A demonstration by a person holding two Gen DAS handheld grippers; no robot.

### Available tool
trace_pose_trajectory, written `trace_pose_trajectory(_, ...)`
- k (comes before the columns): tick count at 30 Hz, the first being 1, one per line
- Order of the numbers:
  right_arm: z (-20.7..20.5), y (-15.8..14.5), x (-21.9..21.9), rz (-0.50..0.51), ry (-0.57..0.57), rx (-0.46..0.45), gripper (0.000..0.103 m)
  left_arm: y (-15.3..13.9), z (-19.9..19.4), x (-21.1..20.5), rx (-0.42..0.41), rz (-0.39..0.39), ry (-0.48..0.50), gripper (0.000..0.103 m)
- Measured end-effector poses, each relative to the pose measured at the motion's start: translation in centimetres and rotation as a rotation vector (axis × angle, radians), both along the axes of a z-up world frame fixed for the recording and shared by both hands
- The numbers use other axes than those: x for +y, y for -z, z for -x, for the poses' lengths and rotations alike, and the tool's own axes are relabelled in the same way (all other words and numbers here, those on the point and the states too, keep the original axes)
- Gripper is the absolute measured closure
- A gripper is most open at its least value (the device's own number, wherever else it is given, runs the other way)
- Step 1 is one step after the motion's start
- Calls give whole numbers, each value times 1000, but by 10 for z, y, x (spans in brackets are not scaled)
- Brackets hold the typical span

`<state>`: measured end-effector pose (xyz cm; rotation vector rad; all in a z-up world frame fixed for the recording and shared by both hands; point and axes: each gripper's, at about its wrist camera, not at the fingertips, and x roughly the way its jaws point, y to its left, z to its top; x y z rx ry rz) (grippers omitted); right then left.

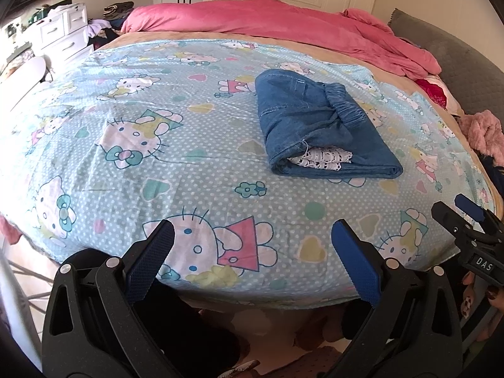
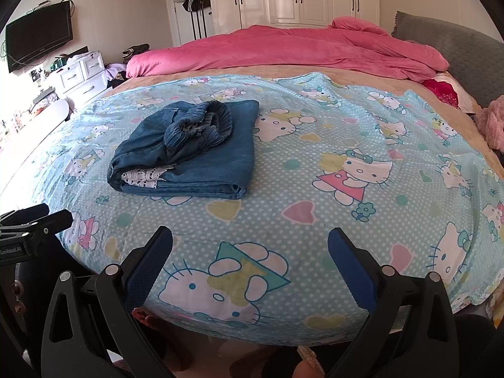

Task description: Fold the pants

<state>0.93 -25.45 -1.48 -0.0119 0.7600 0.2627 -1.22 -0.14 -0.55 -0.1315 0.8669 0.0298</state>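
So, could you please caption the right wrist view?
Folded jeans lie on the cartoon sheet; open right gripper hovers empty.

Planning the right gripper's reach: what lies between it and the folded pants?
Only bare cartoon-print sheet lies between the right gripper and the pants, seen in the right wrist view.

Denim pants (image 1: 318, 126) (image 2: 186, 151): blue, folded into compact bundle, elastic waistband bunched on top, white lace trim poking from near fold; frame center-right (left cam), center-left (right cam).

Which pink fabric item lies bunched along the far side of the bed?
The large pink duvet, stretching across the bed's far side. The fluffy pale pink item sits only at the right edge.
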Motion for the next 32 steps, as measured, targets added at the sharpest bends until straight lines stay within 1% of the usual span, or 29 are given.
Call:
trace_pose_trajectory(10,0,0,0,1,6,2,4,3,-1,2,10,-15,-6,9)
trace_pose_trajectory(15,-4,3,-2,19,22,1,4,3,-2,6,4,-20,-7,9)
trace_pose_trajectory(19,-12,7,-11,22,57,12,4,2,-4,16,-26,-26,-17,9)
trace_pose_trajectory(22,-23,7,-26,18,97,20,4,1,-11,30,-37,-24,-33,9)
trace_pose_trajectory(24,-34,6,-41,7,127,27,4,2,-25,50,-29,-17,-60,9)
trace_pose_trajectory(25,-46,5,-57,-3,162,33,4,3,-34,62,-15,-15,-74,9)
trace_pose_trajectory(27,-65,2,-86,-23,227,40,4,3,-58,98,9,4,-143,9)
trace_pose_trajectory(29,-94,-2,-129,-17,320,33,4,2,-85,132,18,15,-179,9)
trace_pose_trajectory(31,-134,-3,-181,56,438,43,4,-1,-125,172,27,-54,-239,9)
trace_pose_trajectory(32,-149,-1,-201,74,478,51,4,-2,-139,183,31,-83,-254,9)
